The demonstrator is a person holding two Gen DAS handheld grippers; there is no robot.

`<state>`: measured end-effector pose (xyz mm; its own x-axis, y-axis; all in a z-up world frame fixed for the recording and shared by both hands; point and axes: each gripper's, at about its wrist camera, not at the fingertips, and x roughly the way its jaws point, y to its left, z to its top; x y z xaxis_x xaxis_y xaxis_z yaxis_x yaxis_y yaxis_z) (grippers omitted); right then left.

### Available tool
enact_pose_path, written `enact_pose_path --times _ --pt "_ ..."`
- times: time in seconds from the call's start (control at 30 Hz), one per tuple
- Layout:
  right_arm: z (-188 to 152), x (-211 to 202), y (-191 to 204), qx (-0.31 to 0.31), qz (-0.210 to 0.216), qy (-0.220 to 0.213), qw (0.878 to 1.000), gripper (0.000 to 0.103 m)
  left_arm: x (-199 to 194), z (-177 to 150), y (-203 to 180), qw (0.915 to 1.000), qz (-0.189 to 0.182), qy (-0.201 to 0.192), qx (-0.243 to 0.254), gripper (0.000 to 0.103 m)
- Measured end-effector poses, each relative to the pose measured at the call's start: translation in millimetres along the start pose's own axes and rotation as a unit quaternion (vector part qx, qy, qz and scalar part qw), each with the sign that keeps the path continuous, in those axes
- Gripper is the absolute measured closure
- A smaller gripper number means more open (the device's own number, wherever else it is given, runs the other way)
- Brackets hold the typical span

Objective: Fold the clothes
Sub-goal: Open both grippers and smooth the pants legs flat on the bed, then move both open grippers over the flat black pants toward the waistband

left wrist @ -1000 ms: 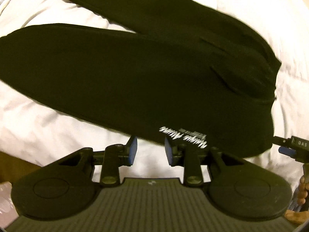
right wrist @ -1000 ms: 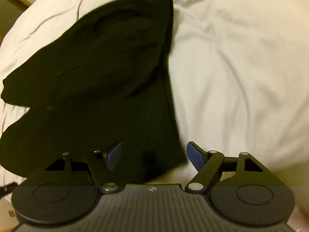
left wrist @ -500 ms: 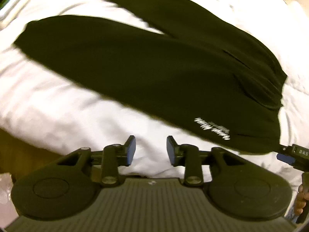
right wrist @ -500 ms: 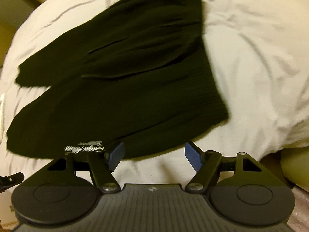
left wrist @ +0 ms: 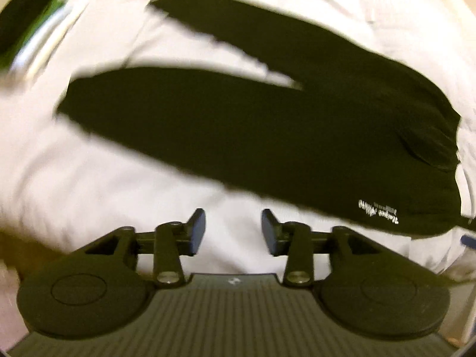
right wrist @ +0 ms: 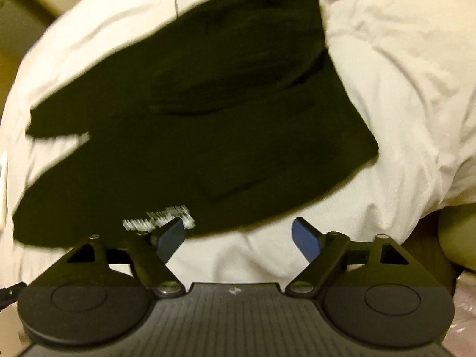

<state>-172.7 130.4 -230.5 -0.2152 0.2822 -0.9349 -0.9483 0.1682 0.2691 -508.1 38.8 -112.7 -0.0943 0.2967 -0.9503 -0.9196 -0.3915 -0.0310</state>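
Black trousers (left wrist: 267, 136) lie spread flat on a white duvet (left wrist: 89, 184) that covers the bed, and in the right wrist view the same trousers (right wrist: 208, 125) fill the middle of the picture. The two legs part in a narrow V, with a wedge of white bedding showing between them, and run toward the left side in both views; the waist end lies at the right. A small white printed logo (left wrist: 378, 211) sits near the lower edge of the nearer leg, close to the waist; in the right wrist view the logo (right wrist: 157, 218) is smeared by blur and lies just behind the tip of the left-hand finger. The left gripper (left wrist: 233, 229) hovers over bare duvet just short of the trousers' lower edge, its fingers (left wrist: 197, 230) moderately apart and spreading, with nothing between them. The right gripper (right wrist: 239, 235) hangs near the same lower edge, its blue-padded fingers (right wrist: 306, 242) wide apart and opening, with only white bedding in the gap. Neither gripper touches the cloth. Both views are blurred. At the far left of the left wrist view a dark and green patch shows beyond the bedding, too smeared to identify.
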Motion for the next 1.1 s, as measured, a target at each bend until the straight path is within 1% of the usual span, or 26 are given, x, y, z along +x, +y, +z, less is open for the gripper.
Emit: enact_pose_path --times 0.07,0.13,0.17,0.2,0.27,0.3,0.33,0.43,0.57,0.67,0.7,0.77,0.87,1.1 --pt "-10 -9 19 0.024 -0.004 -0.029 0.999 0.013 -5 21 9 0.9987 -0.001 -0.021 0.047 0.062" --pt "-23 -18 41 0.048 -0.009 -0.052 0.997 0.013 -13 32 22 0.9964 0.003 -0.03 0.079 0.062" --pt "-31 -22 54 0.059 -0.012 -0.058 0.996 0.013 -18 36 29 0.995 0.005 -0.035 0.093 0.06" --pt "-40 -25 66 0.066 -0.014 -0.059 0.996 0.013 -23 39 36 0.9935 0.007 -0.039 0.107 0.056" --pt "-59 -34 91 0.07 -0.02 -0.059 0.996 0.012 -31 41 54 0.9916 0.005 -0.042 0.122 0.051" --pt "-67 -40 101 0.069 -0.021 -0.062 0.996 0.01 -33 39 60 0.9908 0.004 -0.043 0.128 0.051" --pt "-75 -46 110 0.065 -0.022 -0.064 0.996 0.004 -36 38 67 0.9898 0.005 -0.043 0.136 0.051" --pt "-95 -60 130 0.06 -0.039 -0.068 0.995 0.003 -39 33 82 0.9887 0.007 -0.036 0.145 0.051" --pt "-110 -69 149 0.064 -0.05 -0.069 0.994 0.003 -44 25 93 0.9888 -0.008 -0.028 0.147 0.05" --pt "-117 -71 155 0.066 -0.052 -0.069 0.994 0.003 -52 20 96 0.9877 -0.019 -0.032 0.152 0.046" --pt "-118 -71 157 0.066 -0.053 -0.069 0.994 0.003 -55 19 96 0.9873 -0.021 -0.033 0.154 0.044" --pt "-121 -72 160 0.068 -0.054 -0.069 0.994 0.003 -60 17 97 0.9857 -0.022 -0.039 0.162 0.042" --pt "-129 -75 165 0.07 -0.056 -0.071 0.993 0.003 -65 15 99 0.9837 -0.022 -0.047 0.172 0.042" --pt "-141 -79 170 0.076 -0.069 -0.071 0.992 0.003 -70 10 107 0.9828 -0.026 -0.052 0.175 0.042"
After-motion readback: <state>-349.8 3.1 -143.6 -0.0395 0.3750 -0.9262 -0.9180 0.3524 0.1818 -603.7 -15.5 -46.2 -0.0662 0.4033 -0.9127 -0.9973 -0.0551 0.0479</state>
